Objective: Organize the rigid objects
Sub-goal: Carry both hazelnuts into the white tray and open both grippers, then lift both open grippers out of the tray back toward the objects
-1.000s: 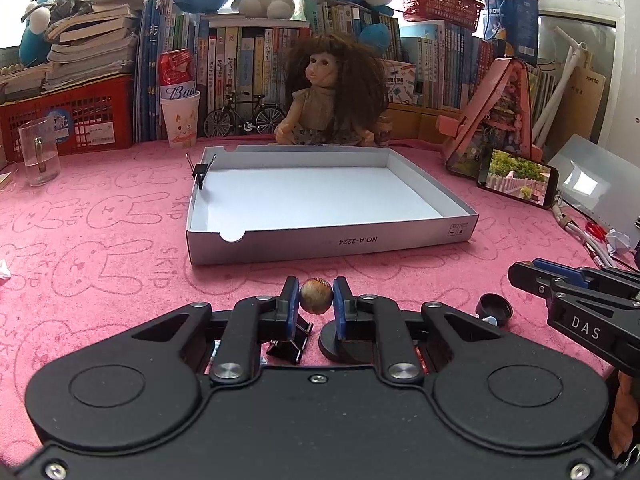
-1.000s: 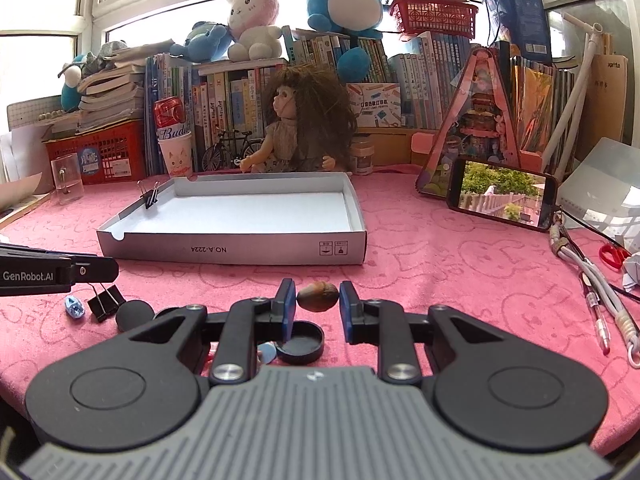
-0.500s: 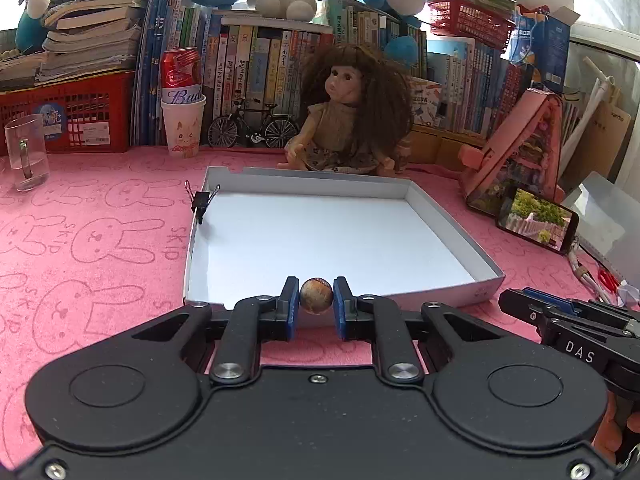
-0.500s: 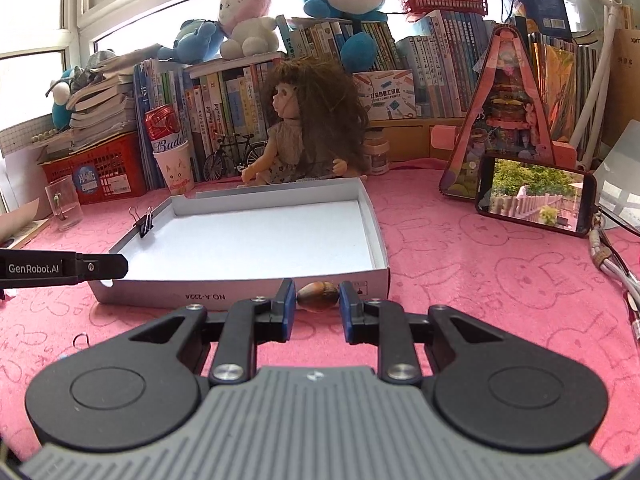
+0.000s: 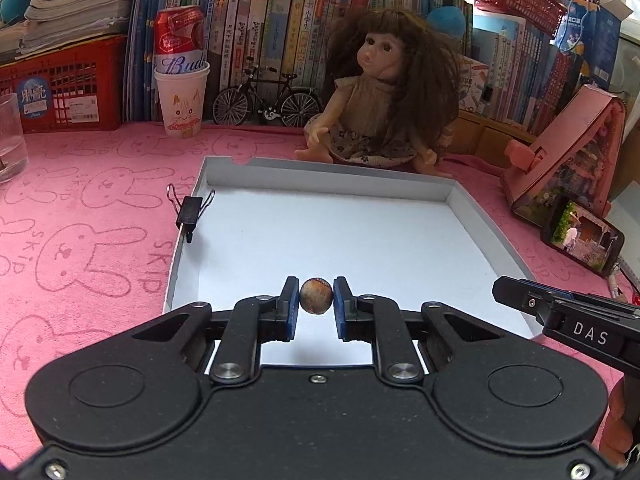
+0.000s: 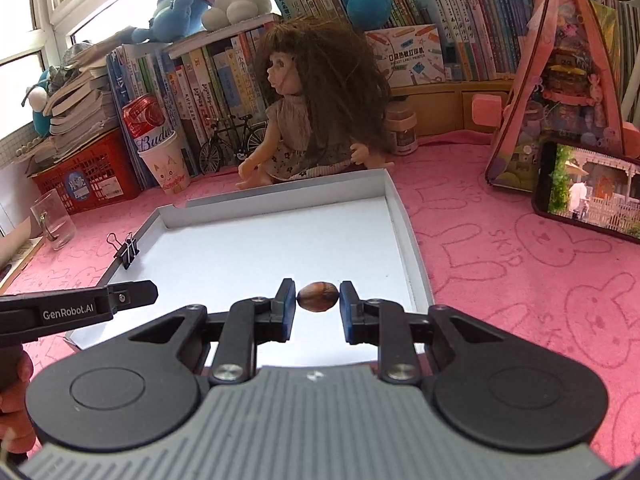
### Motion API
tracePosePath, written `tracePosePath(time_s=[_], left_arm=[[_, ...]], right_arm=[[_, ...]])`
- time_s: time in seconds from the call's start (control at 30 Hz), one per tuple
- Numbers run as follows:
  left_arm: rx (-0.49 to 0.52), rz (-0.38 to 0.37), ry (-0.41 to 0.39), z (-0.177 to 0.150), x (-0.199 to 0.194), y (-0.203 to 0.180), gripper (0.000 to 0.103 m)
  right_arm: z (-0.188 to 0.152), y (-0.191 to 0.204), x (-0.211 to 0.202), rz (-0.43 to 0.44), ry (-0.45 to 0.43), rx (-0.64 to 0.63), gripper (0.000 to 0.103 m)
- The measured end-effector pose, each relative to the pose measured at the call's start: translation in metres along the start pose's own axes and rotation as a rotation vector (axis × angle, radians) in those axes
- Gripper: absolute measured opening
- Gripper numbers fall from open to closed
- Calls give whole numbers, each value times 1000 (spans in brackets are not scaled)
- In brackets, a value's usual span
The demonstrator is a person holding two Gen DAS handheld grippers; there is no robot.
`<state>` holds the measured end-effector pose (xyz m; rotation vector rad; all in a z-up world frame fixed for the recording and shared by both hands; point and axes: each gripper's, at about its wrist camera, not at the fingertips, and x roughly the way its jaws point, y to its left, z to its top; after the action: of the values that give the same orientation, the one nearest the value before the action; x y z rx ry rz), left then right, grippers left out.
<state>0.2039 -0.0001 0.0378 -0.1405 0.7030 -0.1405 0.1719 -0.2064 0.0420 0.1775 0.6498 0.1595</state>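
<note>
My left gripper is shut on a small round brown nut and holds it above the near part of the white shallow box. My right gripper is shut on an oval brown nut and holds it above the same box, near its right side. A black binder clip is clamped on the box's left wall; it also shows in the right wrist view. The box floor is bare white. Each gripper's side shows in the other's view, the right gripper and the left gripper.
A doll sits right behind the box. A phone and a pink toy house stand to the right. A paper cup with a can, a model bicycle, a glass and a red basket lie at back left.
Both grippers have moved forward and up with their nuts, from over the pink cloth in front of the box to over the box's inside. The small items on the cloth have left view.
</note>
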Motion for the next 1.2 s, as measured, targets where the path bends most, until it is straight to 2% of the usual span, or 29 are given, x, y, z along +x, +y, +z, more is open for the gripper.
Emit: tracePosePath(time_s=[0.27, 0.57, 0.8, 0.97, 1.07, 1.1, 1.2], left_arm=[[-3, 35, 51, -6, 24, 3, 17], [9, 45, 61, -8, 28, -1, 17], [23, 50, 69, -8, 28, -3, 17], [4, 36, 75, -6, 28, -3, 19], [-4, 31, 72, -5, 25, -2, 33], [-4, 33, 65, -5, 23, -1, 40], [-3, 33, 35, -4, 14, 0, 49]], right_arm=[[0, 6, 25, -17, 55, -25, 28], [-2, 6, 39, -31, 106, -29, 28], [-3, 8, 40, -30, 112, -40, 28], [-3, 7, 39, -13, 110, -26, 32], [-4, 7, 36, -11, 102, -21, 52], [-4, 6, 34, -4, 97, -19, 56], [-3, 8, 27, 5, 80, -25, 63]])
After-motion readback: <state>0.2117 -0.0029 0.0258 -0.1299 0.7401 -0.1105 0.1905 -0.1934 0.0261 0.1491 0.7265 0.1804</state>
